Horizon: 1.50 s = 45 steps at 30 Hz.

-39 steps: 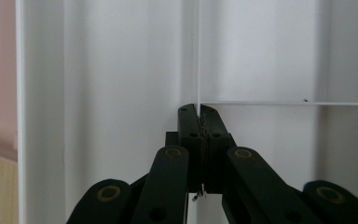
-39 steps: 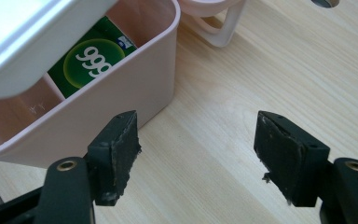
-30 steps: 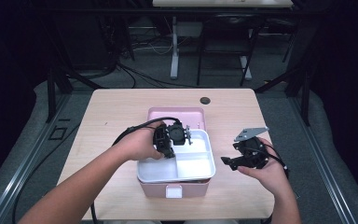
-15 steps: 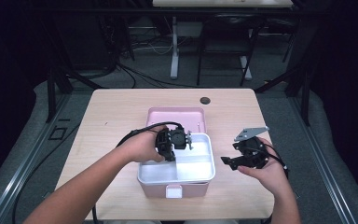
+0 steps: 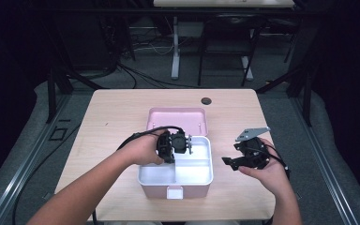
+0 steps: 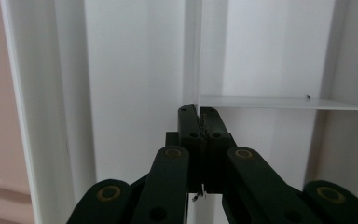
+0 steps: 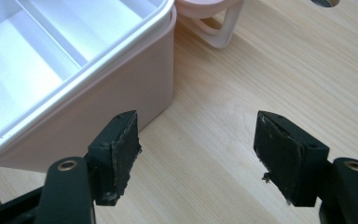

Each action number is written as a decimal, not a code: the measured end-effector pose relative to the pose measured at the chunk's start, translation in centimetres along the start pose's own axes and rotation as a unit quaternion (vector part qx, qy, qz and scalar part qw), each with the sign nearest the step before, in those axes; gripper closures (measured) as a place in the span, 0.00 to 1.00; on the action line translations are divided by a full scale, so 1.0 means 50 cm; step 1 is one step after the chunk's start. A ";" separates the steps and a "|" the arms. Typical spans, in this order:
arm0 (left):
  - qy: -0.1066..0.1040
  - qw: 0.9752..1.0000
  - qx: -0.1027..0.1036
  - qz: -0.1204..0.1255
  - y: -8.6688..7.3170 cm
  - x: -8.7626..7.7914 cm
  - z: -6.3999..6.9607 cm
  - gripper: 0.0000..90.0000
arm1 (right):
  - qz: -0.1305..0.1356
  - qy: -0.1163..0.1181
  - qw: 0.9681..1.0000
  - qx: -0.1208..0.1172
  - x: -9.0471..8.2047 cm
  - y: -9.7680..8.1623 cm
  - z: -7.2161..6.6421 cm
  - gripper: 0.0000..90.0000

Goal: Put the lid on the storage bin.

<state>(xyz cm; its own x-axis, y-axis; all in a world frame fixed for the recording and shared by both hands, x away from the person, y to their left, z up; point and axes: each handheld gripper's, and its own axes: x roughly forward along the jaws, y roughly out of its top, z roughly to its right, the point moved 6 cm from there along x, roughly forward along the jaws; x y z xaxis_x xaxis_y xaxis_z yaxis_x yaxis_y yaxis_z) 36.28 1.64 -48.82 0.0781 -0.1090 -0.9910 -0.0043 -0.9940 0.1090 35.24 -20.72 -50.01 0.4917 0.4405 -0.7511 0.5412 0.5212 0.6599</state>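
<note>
Two hand-held grippers work around a pink rectangular plastic box (image 5: 155,190) that sits open near the front middle of the pale wooden desk (image 5: 112,117), its pink lid (image 5: 178,119) lying flat behind it.

From the high view, the left hand-held gripper (image 5: 187,144) reaches into the box over its white divided insert (image 5: 211,161), at the far end of the middle partition. The right hand-held gripper (image 5: 228,162) rests on the desk just right of the box, apart from it. Compared with a second ago, the left one has crept only slightly toward the box's middle. The right one, the box and the lid lie as they did. So almost nothing has changed, and the work inside the box looks paused at the partition, with nothing lifted.

In the left gripper view, the left hand-held gripper (image 6: 199,113) has its jaws pressed together, tips right at the upright white partition (image 6: 193,56) where a cross wall (image 6: 279,102) branches off. Whether the thin edge is caught between them I cannot tell.

In the right gripper view, the right hand-held gripper (image 7: 196,129) stands spread wide with nothing but bare desk (image 7: 242,70) between its jaws, beside the box's pink side wall (image 7: 121,93).
</note>
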 end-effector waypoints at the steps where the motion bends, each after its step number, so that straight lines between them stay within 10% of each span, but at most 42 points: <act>1: -0.001 1.000 -0.001 0.000 0.000 0.001 0.000 0.99 | -0.001 0.000 1.000 -0.001 0.000 0.000 0.000 0.34; 45: -0.002 0.999 -0.026 -0.032 0.011 0.024 0.001 0.96 | 0.013 -0.017 0.999 0.031 0.014 0.015 0.008 0.34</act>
<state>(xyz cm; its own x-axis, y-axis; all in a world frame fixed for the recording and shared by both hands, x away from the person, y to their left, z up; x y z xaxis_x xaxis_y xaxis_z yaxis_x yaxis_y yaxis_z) 36.32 0.97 -49.95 0.0717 -0.0456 -0.9964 0.0527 -0.9974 0.0494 36.26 -20.28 -50.03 0.5276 0.4276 -0.7340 0.5688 0.4640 0.6791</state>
